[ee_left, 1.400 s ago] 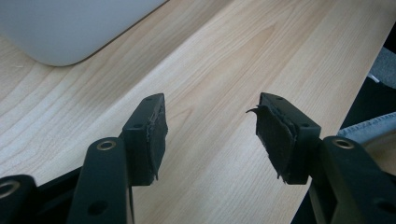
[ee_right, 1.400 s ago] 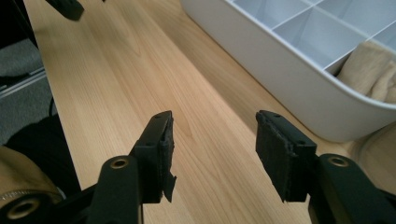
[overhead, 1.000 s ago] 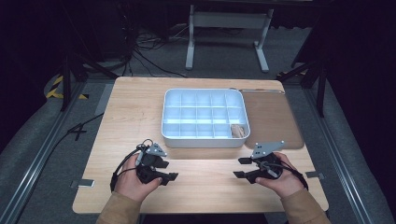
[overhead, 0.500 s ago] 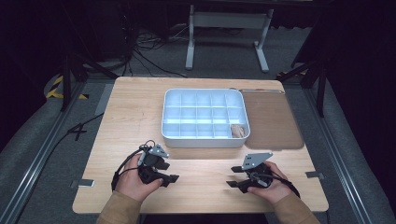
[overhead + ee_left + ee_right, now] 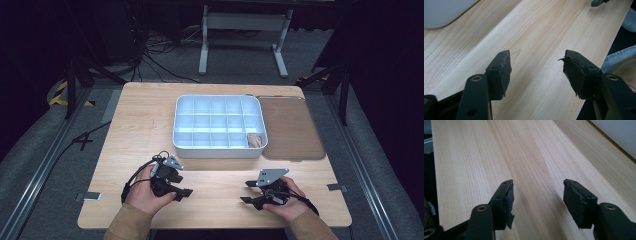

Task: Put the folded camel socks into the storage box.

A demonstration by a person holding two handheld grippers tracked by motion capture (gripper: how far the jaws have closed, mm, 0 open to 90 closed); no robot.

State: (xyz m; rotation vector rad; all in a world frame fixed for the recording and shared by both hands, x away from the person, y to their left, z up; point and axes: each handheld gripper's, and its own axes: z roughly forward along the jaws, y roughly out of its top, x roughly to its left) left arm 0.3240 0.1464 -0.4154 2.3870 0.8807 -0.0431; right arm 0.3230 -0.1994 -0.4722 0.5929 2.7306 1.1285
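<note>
A small tan, soft-looking object (image 5: 255,140) lies in the near-right compartment of the white plastic divided tray (image 5: 218,148). It is probably light and yielding, best pinched across its middle. Nearer than the tray, the left gripper (image 5: 181,191) stands apart and empty; the right gripper (image 5: 246,192), also empty, has just been opening.

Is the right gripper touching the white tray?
Apart. The high view shows bare table between the right gripper and the white tray.
</note>
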